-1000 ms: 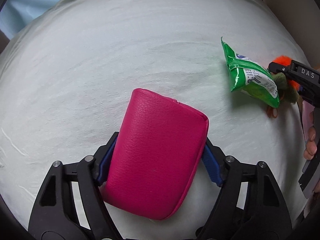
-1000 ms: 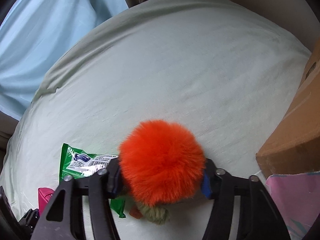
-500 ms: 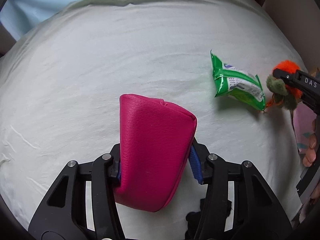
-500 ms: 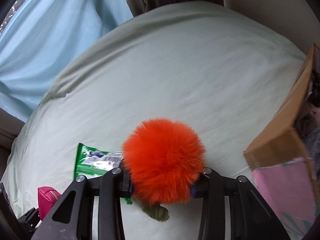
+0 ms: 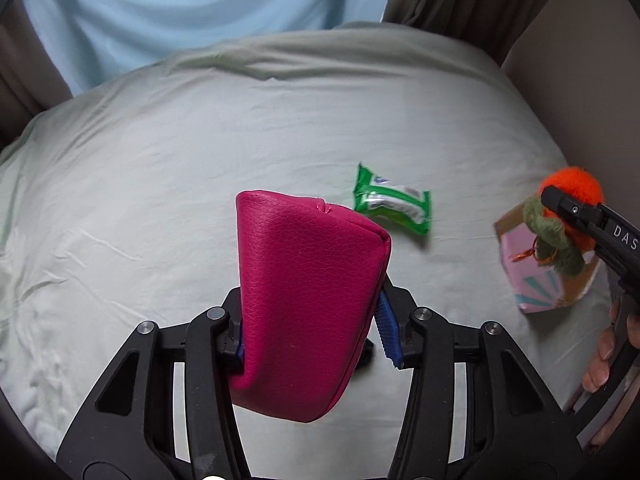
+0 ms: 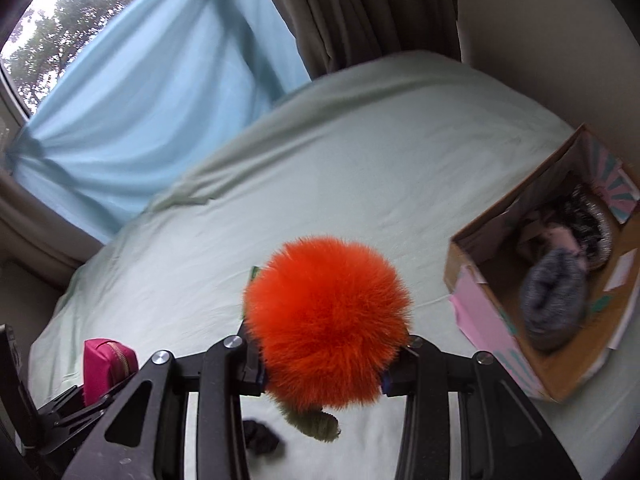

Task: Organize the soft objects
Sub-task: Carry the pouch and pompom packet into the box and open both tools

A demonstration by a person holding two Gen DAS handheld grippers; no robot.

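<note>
Tongs of the left hand (image 5: 310,332) clamp a pink pouch (image 5: 306,304) above the bed (image 5: 160,184), its long axis pointing away from the camera. Farther right a green packet (image 5: 394,200) lies flat on the sheet, long axis running left-right. Right tongs (image 6: 322,364) squeeze an orange pompom (image 6: 326,320), with the open cardboard box (image 6: 560,376) of soft things beside them.

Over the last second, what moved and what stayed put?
Both hand-held grippers rose off the bed: the left lifting the pink pouch, the right carrying the orange pompom toward the open cardboard box. Both grips unchanged; the green packet stayed on the sheet.
</note>
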